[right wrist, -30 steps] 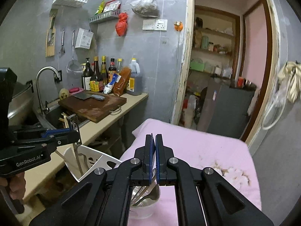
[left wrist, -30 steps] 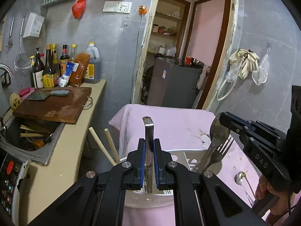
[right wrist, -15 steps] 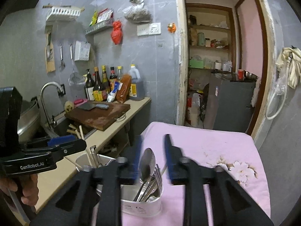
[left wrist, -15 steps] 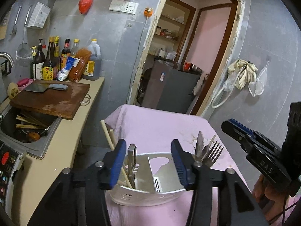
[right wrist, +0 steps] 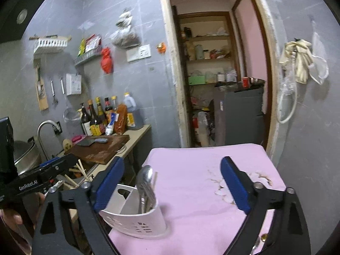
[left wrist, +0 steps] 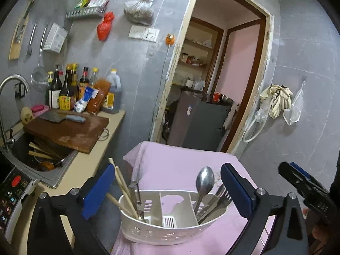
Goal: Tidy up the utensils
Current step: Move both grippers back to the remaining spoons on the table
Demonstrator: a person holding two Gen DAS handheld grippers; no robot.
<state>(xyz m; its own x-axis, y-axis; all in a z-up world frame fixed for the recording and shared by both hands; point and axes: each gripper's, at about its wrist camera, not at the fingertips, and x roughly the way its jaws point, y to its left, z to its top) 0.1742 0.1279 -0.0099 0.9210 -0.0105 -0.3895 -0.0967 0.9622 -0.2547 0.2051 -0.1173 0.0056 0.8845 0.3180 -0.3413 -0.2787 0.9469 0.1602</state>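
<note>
A white utensil caddy with three compartments stands on the pink-covered table. Its left compartment holds wooden chopsticks and a metal peeler. Its right compartment holds a spoon and forks. The middle compartment looks empty. My left gripper is open and empty, just above and behind the caddy. My right gripper is open and empty, to the caddy's right; the caddy and spoon show at its lower left.
A counter runs along the left with a sink of chopsticks, a brown cutting board with a cleaver, and sauce bottles. A doorway is behind the table. A small spoon lies at the table's near right.
My left gripper let go of the peeler into the left compartment and opened. My right gripper released the spoon and forks into the right compartment and opened. Both drew back and up.
</note>
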